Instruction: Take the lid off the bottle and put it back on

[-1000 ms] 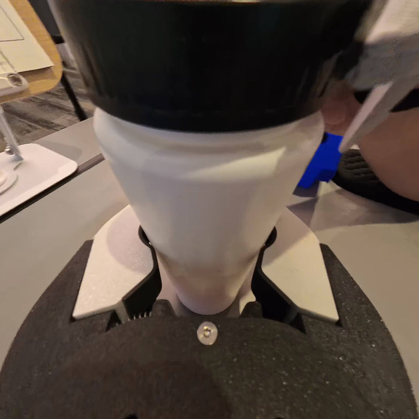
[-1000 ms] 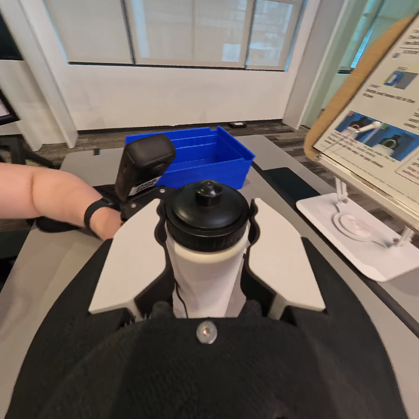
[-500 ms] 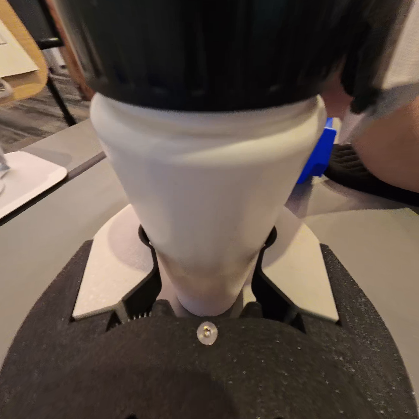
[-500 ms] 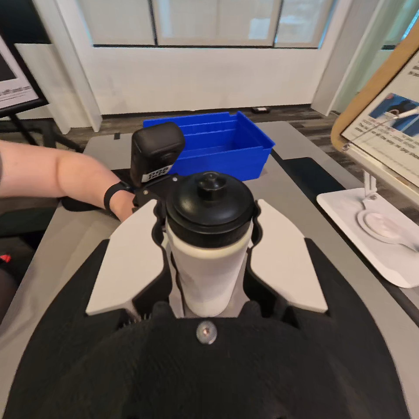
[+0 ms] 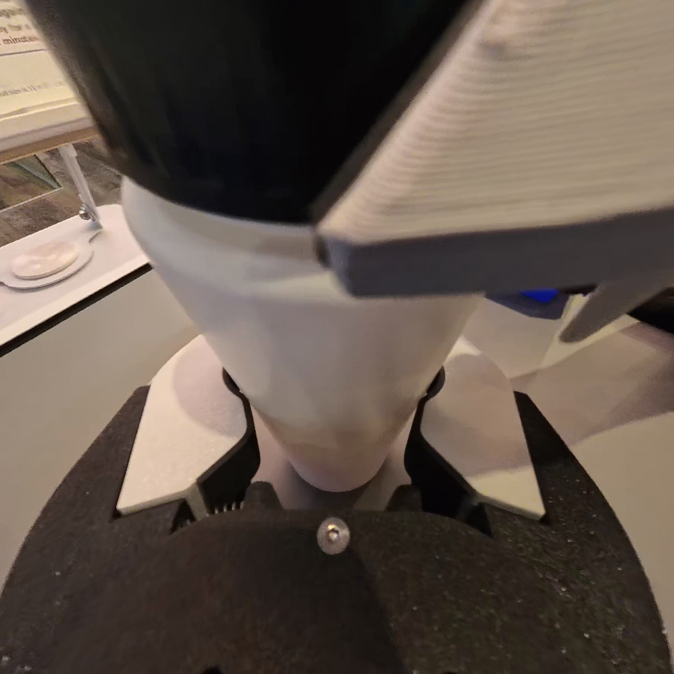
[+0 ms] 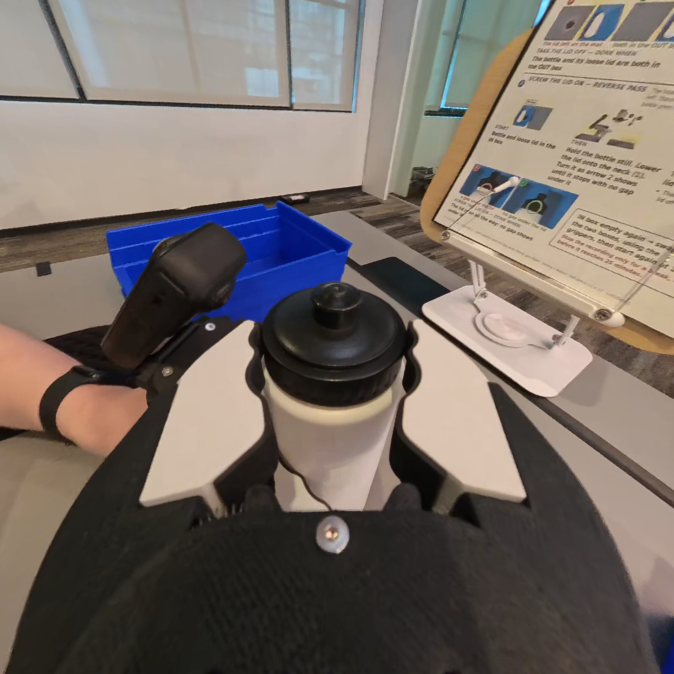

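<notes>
Gripping white bottle (image 5: 321, 350) — left gripper (image 5: 332, 383) fingers | right gripper (image 6: 332, 364) fingers apparently pinching black lid (image 6: 333, 350)

Your left wrist camera looked forward and upward from low beside the bottle (image 5: 328, 350), so close that the lid (image 5: 233, 105) filled the upper frame. Your right wrist camera looked down over the lid (image 6: 333, 343) from above, toward the blue bin (image 6: 291, 248) and window wall. Both views shared the bottle, lid and white stand base (image 6: 510, 343).
</notes>
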The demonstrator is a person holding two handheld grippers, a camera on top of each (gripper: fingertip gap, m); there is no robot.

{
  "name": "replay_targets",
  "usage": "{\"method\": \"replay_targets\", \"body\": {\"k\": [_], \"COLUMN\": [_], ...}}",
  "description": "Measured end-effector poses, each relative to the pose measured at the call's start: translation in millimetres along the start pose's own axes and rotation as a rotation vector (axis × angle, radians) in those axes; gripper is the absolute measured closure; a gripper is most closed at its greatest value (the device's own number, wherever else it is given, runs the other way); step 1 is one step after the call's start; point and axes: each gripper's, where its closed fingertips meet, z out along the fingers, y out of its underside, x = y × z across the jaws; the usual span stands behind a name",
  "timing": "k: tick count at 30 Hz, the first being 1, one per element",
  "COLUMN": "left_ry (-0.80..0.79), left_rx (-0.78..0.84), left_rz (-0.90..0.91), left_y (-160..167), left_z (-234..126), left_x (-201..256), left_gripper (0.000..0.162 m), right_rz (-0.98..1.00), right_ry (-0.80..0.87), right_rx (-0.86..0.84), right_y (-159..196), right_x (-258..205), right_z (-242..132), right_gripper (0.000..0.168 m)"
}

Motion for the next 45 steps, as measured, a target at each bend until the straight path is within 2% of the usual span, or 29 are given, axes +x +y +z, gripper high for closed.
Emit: {"method": "replay_targets", "body": {"k": [5, 10, 11, 16, 21, 24, 30, 35, 39, 45], "left_ry": [0.121, 0.242, 0.241, 0.168, 0.0, -0.045, 0.144, 0.219, 0.186, 0.015], "left_rx": [0.022, 0.039, 0.039, 0.014, -0.025, -0.045, 0.006, 0.014, 0.003, -0.024], "left_rz": [0.023, 0.023, 0.022, 0.005, -0.014, 0.011, 0.023, 0.04, 0.011, -0.016], "left_y": [-1.0, -1.3, -1.5, -0.2, 4.0, 6.7, 4.9, 4.6, 4.3, 7.0], "left_z": [1.0, 2.4, 2.7, 3.4, 1.9, 1.0, 3.9, 4.7, 4.9, 4.2], "left_x": [8.2, 23.2, 23.2, 16.6, -2.1, -5.1, 11.3, 22.0, 17.1, -2.1], "left_gripper": [0.061, 0.062, 0.062, 0.062, 0.062, 0.061, 0.062, 0.062, 0.062, 0.062], "right_rz": [0.0, -0.018, -0.033, 0.008, 0.037, 0.02, 0.009, -0.049, -0.019, 0.025], "right_ry": [-0.319, -0.401, -0.411, -0.288, -0.001, 0.034, -0.288, -0.387, -0.274, 0.054], "right_rx": [-0.042, -0.002, -0.003, -0.054, 0.002, 0.049, 0.001, -0.04, -0.051, 0.01], "right_y": [-1.5, -3.7, -3.3, -2.8, -4.6, -6.6, -7.5, 2.0, 1.2, -1.0], "right_x": [-6.3, -1.4, -3.9, -0.4, 3.1, 1.9, -1.3, -4.9, -0.9, 3.8], "right_z": [-13.0, -21.2, -21.8, -15.6, -6.2, -5.1, -14.4, -18.4, -11.2, -2.7], "right_gripper": [0.087, 0.09, 0.097, 0.097, 0.096, 0.097, 0.093, 0.095, 0.095, 0.095]}}
